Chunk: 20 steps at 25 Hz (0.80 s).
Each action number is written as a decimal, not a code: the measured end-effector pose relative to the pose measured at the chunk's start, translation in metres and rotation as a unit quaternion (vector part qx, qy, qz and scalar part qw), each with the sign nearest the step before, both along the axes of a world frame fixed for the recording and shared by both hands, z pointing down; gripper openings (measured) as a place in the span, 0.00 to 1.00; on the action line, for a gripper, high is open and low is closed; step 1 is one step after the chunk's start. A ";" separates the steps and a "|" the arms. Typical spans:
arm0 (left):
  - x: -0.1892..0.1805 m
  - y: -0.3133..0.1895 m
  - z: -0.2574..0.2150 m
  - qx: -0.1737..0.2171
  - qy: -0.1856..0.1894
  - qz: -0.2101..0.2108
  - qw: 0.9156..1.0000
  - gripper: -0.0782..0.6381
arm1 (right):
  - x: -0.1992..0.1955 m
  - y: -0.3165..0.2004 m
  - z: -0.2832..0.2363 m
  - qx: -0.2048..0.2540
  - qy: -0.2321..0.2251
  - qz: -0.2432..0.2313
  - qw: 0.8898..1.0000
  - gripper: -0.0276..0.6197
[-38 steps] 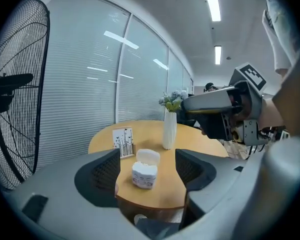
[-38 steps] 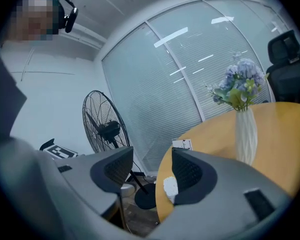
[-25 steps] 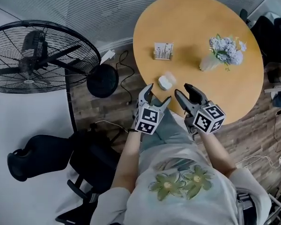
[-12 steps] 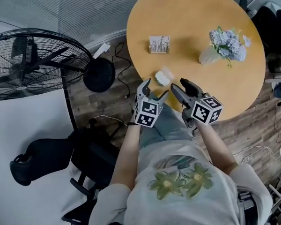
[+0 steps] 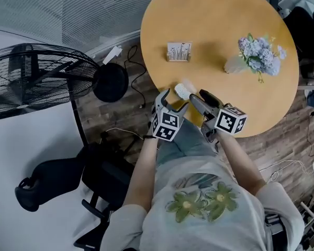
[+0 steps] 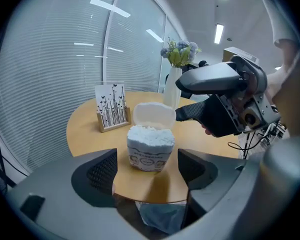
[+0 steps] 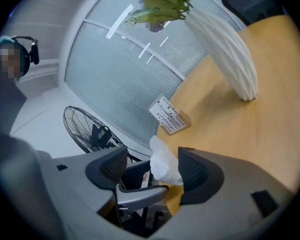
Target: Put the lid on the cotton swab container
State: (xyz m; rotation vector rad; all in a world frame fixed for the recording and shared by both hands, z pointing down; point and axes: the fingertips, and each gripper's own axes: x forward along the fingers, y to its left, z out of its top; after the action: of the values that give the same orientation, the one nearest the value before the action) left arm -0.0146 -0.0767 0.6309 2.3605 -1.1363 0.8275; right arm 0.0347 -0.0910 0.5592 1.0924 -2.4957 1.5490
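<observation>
Cotton swab container [image 5: 182, 91] sits at the near edge of the table [image 5: 225, 35], its lid [image 6: 154, 116] standing open on the far side. Left gripper [image 5: 174, 102] hangs just short of it, jaws apart, nothing held. Right gripper [image 5: 199, 97] is at its right, jaws opening with the container between them, unpinched. Best play (my read): brace the tub from the left and push the lid down flat.

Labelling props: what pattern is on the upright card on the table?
The card is white with black plant-like drawings; left gripper view.
</observation>
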 end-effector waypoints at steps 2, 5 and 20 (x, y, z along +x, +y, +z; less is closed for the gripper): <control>0.000 -0.003 0.003 -0.004 0.001 0.001 1.000 0.64 | 0.000 -0.003 0.005 -0.021 -0.032 0.014 0.999 0.52; 0.001 -0.006 0.006 -0.008 0.001 0.004 1.000 0.64 | -0.001 -0.007 0.010 -0.050 -0.070 0.031 0.996 0.52; 0.011 -0.008 0.020 -0.026 -0.003 0.037 0.999 0.62 | -0.012 -0.016 0.018 -0.147 -0.244 0.071 0.956 0.47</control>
State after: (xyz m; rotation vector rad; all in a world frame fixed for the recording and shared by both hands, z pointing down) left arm -0.0040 -0.0849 0.6510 2.3709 -1.0226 0.8793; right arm 0.0232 -0.1067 0.5769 0.9534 -2.3569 2.3954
